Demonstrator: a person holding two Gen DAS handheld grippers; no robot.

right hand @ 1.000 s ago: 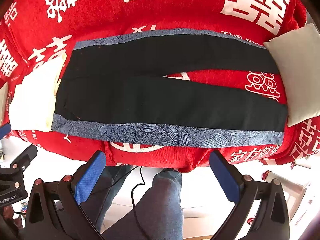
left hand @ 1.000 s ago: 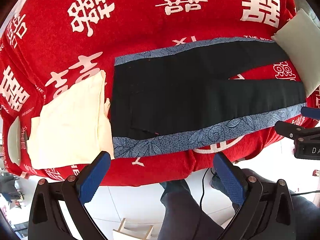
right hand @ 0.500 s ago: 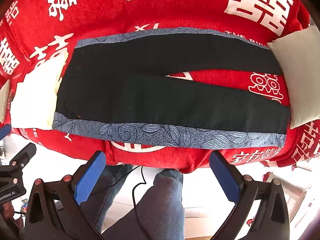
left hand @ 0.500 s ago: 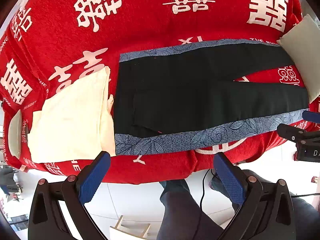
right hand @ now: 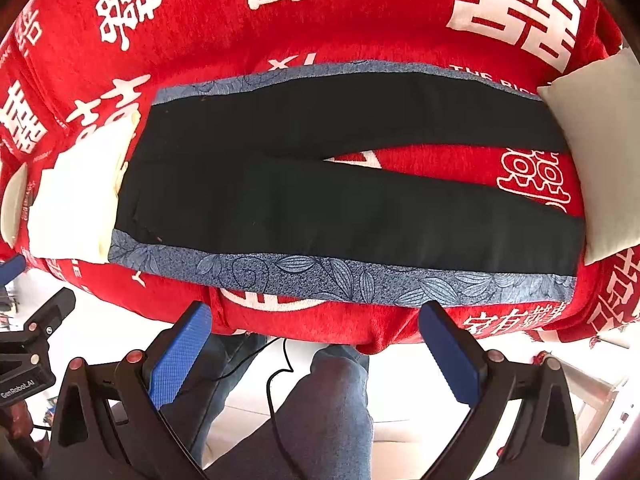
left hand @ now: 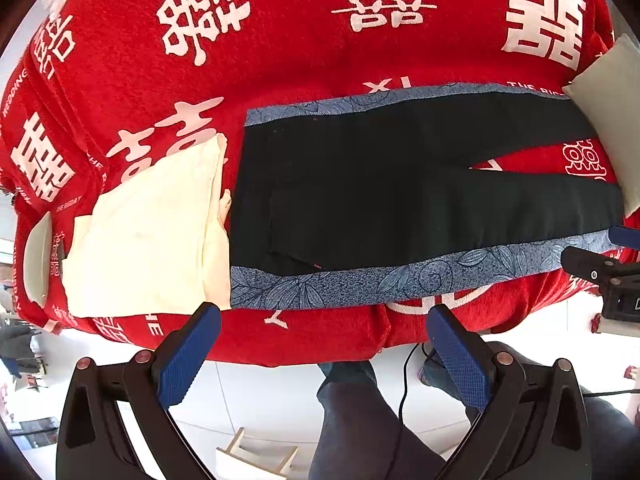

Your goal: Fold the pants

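Left wrist view first: out past the left jaw, a folded cream cloth (left hand: 148,232) lies on the red blanket (left hand: 280,48) with its white wedding characters. Its right edge sits just beside the waist end of the black pants (left hand: 400,200), almost touching. The pants are spread flat ahead of the jaws, waist on the left, both legs running off to the right, a wedge of red showing between them. A blue leaf-print stripe (left hand: 360,284) lines the near side, just beyond the jaw tips. The left gripper (left hand: 320,354) hangs over the blanket's front edge, jaws released and spread wide, nothing between them. Far right, a pale cushion (left hand: 608,112) meets the leg ends.

Right wrist view now: the cream cloth (right hand: 76,204) sits far left of the jaws, and the pants (right hand: 340,184) fill the middle. The right gripper (right hand: 314,346) is also released, jaws wide apart, clear of the fabric, with the near stripe (right hand: 340,278) just ahead of them. The cushion (right hand: 596,152) lies beyond the right jaw. Below, a person's jeans-clad legs (right hand: 328,412) and a cable.
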